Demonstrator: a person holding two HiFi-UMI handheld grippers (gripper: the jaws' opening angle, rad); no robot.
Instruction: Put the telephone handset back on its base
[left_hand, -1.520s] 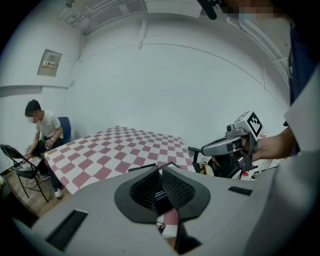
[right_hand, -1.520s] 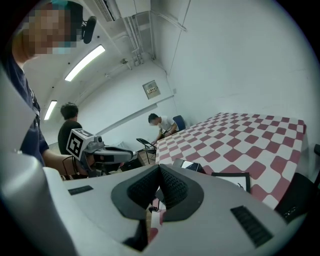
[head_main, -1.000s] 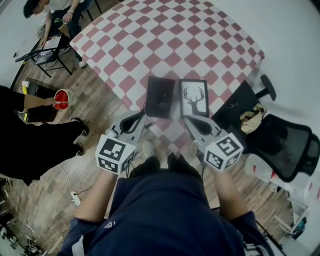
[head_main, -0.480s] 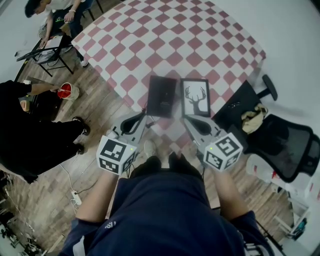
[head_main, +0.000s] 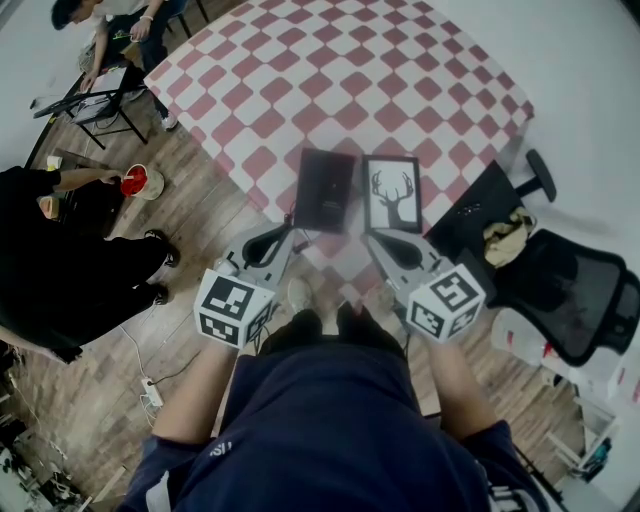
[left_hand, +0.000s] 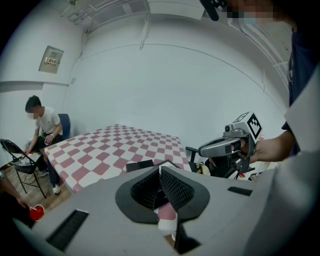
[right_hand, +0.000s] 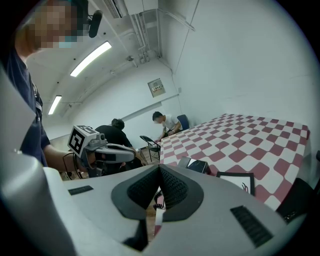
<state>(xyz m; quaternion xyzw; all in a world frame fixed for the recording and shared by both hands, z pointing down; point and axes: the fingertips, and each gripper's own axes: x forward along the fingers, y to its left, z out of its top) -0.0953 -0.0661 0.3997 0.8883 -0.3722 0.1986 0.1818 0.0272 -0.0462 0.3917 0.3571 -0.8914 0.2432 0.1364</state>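
Both tools are hovering just off the near edge of the red-and-white checkered worktop (head_main: 330, 80). The left hand-held gripper (head_main: 288, 233) is keeping its jaws pressed together on nothing, and the right hand-held gripper (head_main: 372, 240) is doing the same. The flat black rectangular telephone (head_main: 324, 190) is lying just ahead of them, beside a black-framed deer picture (head_main: 391, 194). I cannot tell the handset from the base.

Wood floor (head_main: 200, 205), checkered table (head_main: 350, 70), black office chair (head_main: 578, 292).
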